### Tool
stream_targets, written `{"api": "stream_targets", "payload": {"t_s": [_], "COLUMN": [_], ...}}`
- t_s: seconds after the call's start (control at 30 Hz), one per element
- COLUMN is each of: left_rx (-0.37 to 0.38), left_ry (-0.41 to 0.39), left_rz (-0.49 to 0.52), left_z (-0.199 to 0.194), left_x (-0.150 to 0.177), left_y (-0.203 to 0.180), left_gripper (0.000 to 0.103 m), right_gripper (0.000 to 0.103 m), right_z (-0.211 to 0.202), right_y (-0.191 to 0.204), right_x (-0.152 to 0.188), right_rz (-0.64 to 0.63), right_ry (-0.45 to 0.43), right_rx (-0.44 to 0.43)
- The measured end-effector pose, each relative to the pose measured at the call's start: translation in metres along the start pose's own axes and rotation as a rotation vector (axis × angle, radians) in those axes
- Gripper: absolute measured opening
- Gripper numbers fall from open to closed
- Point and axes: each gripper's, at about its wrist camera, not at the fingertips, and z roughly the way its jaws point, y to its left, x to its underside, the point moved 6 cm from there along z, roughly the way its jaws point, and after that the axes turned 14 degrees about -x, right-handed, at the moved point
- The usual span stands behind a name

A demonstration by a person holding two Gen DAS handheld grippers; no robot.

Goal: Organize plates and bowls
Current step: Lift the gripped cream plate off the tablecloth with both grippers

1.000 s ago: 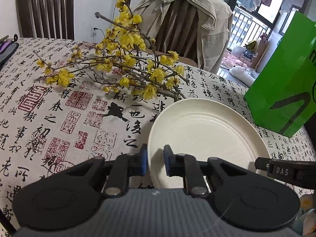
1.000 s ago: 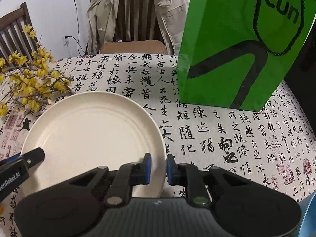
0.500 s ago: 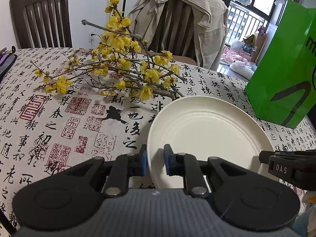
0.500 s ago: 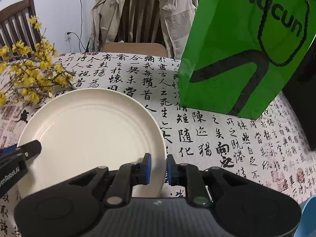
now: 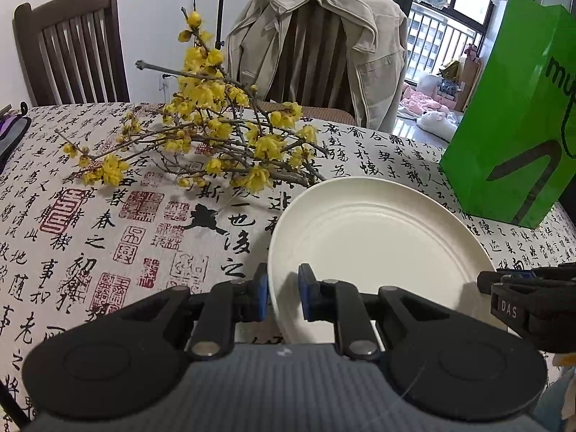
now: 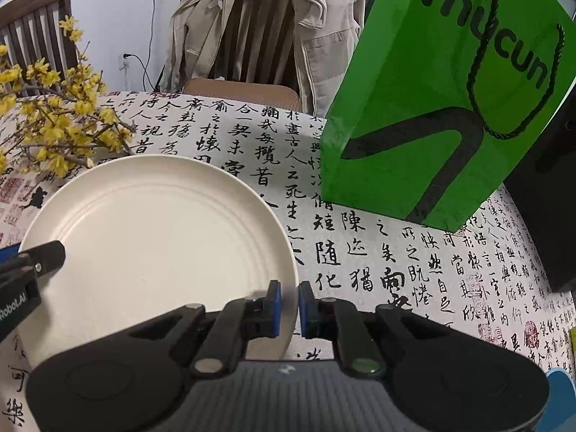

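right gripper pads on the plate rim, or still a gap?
Touching. In the right wrist view the right gripper has both blue pads clamped on the near rim of the cream plate.

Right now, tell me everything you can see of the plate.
The plate is round, cream-white and matte, plastic-looking, with concentric ridges around a flat centre and a shallow raised rim. It is empty and looks clean. The left hand-held gripper is shut on its near-left rim, the right hand-held gripper on its near-right rim. It sits over the tablecloth, between the yellow flowers and the green bag.
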Motion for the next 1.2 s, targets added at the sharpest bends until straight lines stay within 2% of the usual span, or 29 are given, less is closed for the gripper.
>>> {"api": "stream_targets", "payload": {"t_s": [0.73,0.93,1.2], "left_rx": [0.005,-0.015,-0.001], "left_ry": [0.002,0.037,0.061], "left_rz": [-0.006,-0.002,-0.023], "left_z": [0.000,0.006,0.006], "left_x": [-0.003,-0.001,0.000], "left_y": [0.005,0.008,0.010], "left_gripper": [0.018,0.017,0.018], "right_gripper": [0.009,0.009,0.015], "right_z": [-0.008,-0.007,0.003], "right_y": [-0.001,0.003,-0.007], "right_x": [0.004,0.004,-0.001], "right_rz": [0.033,0.042,0.138], "right_ry": [-0.036,-0.015,0.003], "right_rx": [-0.054,-0.064,-0.106]}}
